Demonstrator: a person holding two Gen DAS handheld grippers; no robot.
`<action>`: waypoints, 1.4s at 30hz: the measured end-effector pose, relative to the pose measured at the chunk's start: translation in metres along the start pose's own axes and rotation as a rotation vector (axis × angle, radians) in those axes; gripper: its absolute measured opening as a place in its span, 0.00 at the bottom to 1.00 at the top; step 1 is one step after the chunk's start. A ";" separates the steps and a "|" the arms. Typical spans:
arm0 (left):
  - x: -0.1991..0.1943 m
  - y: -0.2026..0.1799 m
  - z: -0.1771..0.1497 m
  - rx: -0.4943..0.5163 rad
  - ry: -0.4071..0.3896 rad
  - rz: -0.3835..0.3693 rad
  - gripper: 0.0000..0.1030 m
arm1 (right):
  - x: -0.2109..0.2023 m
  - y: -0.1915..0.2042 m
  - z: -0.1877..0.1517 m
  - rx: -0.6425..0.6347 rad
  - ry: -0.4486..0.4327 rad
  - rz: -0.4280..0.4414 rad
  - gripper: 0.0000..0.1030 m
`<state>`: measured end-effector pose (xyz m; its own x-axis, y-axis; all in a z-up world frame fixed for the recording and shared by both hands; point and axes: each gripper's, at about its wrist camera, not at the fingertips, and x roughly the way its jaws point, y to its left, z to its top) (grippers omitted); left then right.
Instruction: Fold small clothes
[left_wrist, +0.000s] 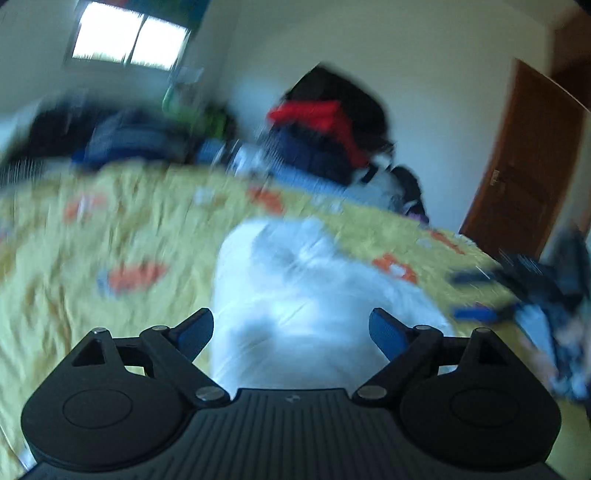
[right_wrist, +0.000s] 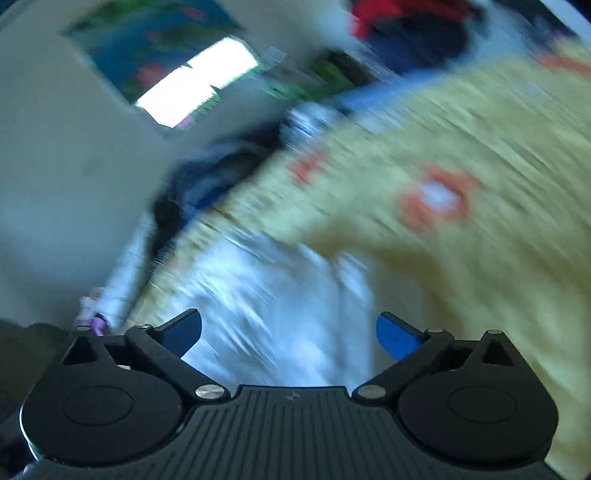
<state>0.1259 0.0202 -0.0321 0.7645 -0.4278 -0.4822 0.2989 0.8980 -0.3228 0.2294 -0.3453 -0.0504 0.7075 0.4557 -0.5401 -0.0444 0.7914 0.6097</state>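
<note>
While both views are smeared with blur, the left gripper (left_wrist: 291, 332) plainly has its blue pads spread wide with nothing pinched between them, and the right gripper (right_wrist: 288, 336) is spread just as wide and equally empty. A white garment (left_wrist: 295, 288) lies crumpled on the yellow patterned bedspread (left_wrist: 110, 229), right in front of both claws. Beyond it a heap of dark and red clothes (left_wrist: 325, 136) sits against the wall, beside a brown door (left_wrist: 528, 162).
</note>
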 end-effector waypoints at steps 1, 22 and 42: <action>0.010 0.010 0.001 -0.043 0.043 0.000 0.89 | -0.004 -0.008 -0.005 0.027 0.021 -0.026 0.92; 0.038 0.039 -0.007 -0.188 0.238 0.011 0.68 | 0.054 0.004 -0.041 0.025 0.224 0.149 0.39; -0.225 0.028 -0.021 0.183 -0.246 0.399 0.73 | -0.355 0.073 -0.139 -0.555 -0.389 -0.568 0.95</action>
<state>-0.0496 0.1397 0.0506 0.9451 -0.0304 -0.3253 0.0342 0.9994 0.0059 -0.1232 -0.3932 0.1051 0.9121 -0.1572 -0.3787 0.1223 0.9858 -0.1149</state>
